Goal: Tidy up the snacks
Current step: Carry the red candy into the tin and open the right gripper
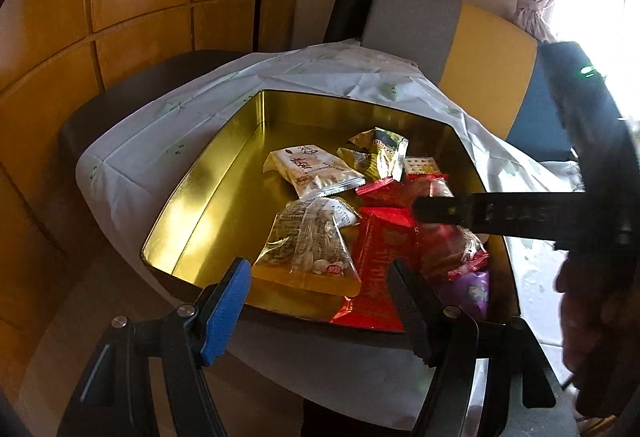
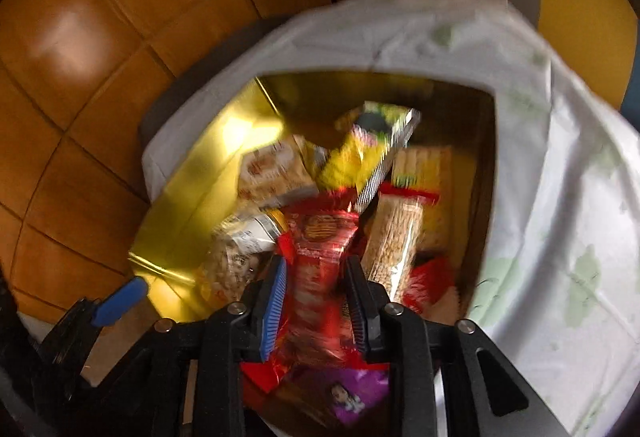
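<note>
Meanwhile, the right gripper held a red snack packet between narrow jaws above the gold tin (already half filled with snacks), while the left gripper hovered wide, empty.

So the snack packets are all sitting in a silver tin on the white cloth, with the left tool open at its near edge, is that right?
Not quite: the tin is gold inside, not silver, as the left wrist view shows. The snack packets do lie in it on the white cloth, with the left tool open at its near edge.
</note>
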The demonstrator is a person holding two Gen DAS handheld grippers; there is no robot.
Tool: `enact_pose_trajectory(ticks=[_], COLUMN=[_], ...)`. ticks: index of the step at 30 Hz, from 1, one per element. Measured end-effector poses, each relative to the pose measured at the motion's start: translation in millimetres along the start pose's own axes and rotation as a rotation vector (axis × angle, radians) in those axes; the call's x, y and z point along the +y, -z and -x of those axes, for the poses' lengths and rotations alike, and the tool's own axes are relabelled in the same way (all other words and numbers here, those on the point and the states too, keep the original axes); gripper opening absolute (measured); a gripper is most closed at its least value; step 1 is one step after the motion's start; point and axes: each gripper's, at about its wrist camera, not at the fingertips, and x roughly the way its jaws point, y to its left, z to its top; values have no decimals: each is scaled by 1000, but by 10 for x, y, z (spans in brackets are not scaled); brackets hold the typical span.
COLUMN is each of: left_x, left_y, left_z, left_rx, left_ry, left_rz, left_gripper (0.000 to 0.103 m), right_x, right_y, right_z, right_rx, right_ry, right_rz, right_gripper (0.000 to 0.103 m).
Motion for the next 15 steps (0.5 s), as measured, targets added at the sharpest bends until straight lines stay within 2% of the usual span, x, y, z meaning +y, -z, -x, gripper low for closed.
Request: enact_pose_trajectory(ticks=[5,11,15], left_x=[40,16,25], left_y=[-6,-6,-18], left_z=[-61,-61,-27], left_rx=[11,5,0], left_ry=[2,-1,-9], left_rz=[18,14,16], left_gripper=[71,71,71], right_x=[-27,109,127], right_y=[76,261,317], right_z=[59,246,109], right_rx=[-21,-48,-28], right_ry=[0,15,71], right_rz=[9,107,158], right_gripper=[35,35,21])
